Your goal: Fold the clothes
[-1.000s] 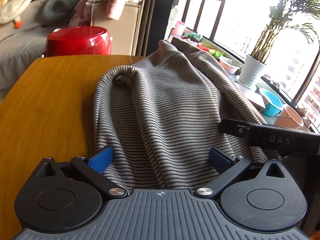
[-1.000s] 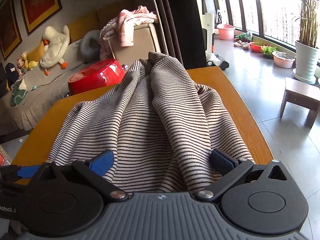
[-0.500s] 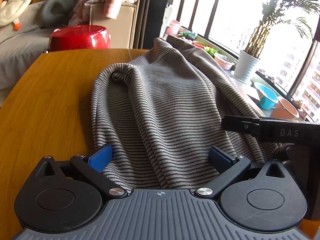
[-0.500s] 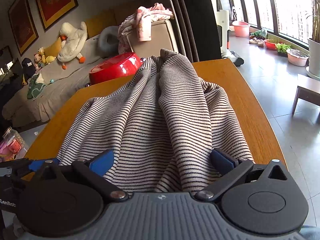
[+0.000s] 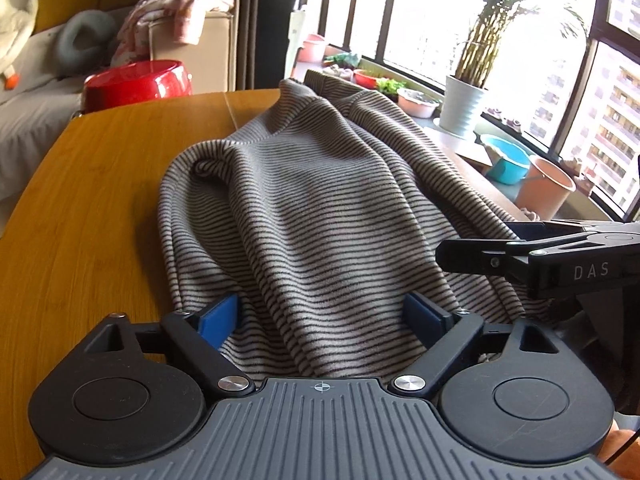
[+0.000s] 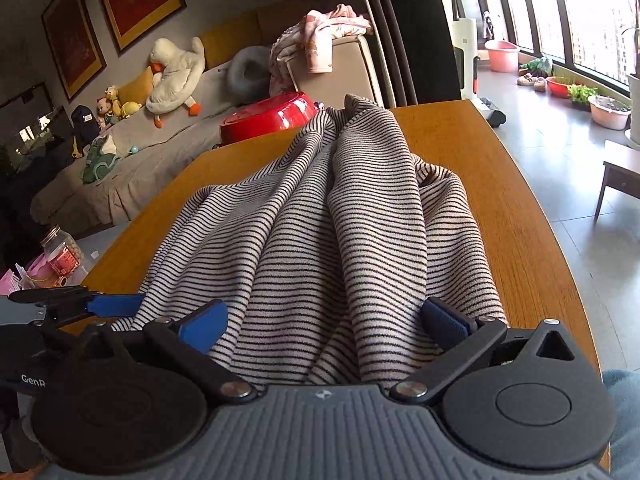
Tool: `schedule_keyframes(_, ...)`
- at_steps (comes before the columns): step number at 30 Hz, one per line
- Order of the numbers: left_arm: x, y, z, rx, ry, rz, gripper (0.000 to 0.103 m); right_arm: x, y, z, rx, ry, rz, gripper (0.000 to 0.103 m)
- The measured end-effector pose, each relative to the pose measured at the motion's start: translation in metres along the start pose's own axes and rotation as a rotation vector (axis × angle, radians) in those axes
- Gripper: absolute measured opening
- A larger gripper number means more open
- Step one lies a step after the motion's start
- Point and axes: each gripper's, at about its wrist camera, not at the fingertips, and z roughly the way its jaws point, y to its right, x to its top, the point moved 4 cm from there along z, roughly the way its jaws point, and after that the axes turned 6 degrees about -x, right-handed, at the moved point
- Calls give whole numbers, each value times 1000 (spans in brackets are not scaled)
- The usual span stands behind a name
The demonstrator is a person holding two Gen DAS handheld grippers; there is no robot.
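A grey and black striped garment lies bunched on the wooden table, its near hem raised toward both cameras. My left gripper stands wide open, cloth draped between its blue pads. My right gripper is also wide open, with the same garment spilling between its pads. The right gripper shows in the left wrist view at the right. The left gripper shows in the right wrist view at the left. Whether the cloth is pinched lower down is hidden.
A red round tub stands beyond the table's far edge. A sofa with plush toys lies behind. Potted plants and buckets line the window. A small stool stands on the floor at the right of the table.
Both grippers have drawn back and risen a little with the garment's near hem. The cloth has slid toward me and more bare table shows at the far end.
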Motion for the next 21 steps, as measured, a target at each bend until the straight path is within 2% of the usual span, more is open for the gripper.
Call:
schedule_keyframes(1, 0, 1, 0, 0, 8, 7, 84, -1, 0, 0, -1, 4, -1, 103)
schedule_keyframes(4, 1, 4, -2, 7, 43, 27, 64, -1, 1, -1, 5, 10, 6, 103)
schedule_keyframes(6, 2, 3, -3, 8, 63, 29, 47, -1, 2, -1, 12, 16, 16, 103)
schedule_keyframes(7, 3, 3, -3, 3, 70, 21, 43, -2, 4, -2, 16, 19, 21, 103)
schedule_keyframes(8, 5, 1, -3, -16, 76, 8, 30, -3, 5, -3, 20, 22, 26, 103)
schedule_keyframes(9, 7, 0, -3, -25, 79, -8, 26, -3, 5, -3, 23, 24, 31, 103)
schedule_keyframes(14, 16, -10, -2, -15, 99, -42, 12, -3, 6, -4, 29, 32, 43, 103)
schedule_keyframes(17, 29, -21, -7, 0, 132, -64, 11, -3, 7, -4, 30, 34, 46, 103)
schedule_keyframes(21, 60, -45, -24, 64, 231, -104, 10, -5, 8, -4, 27, 34, 44, 103)
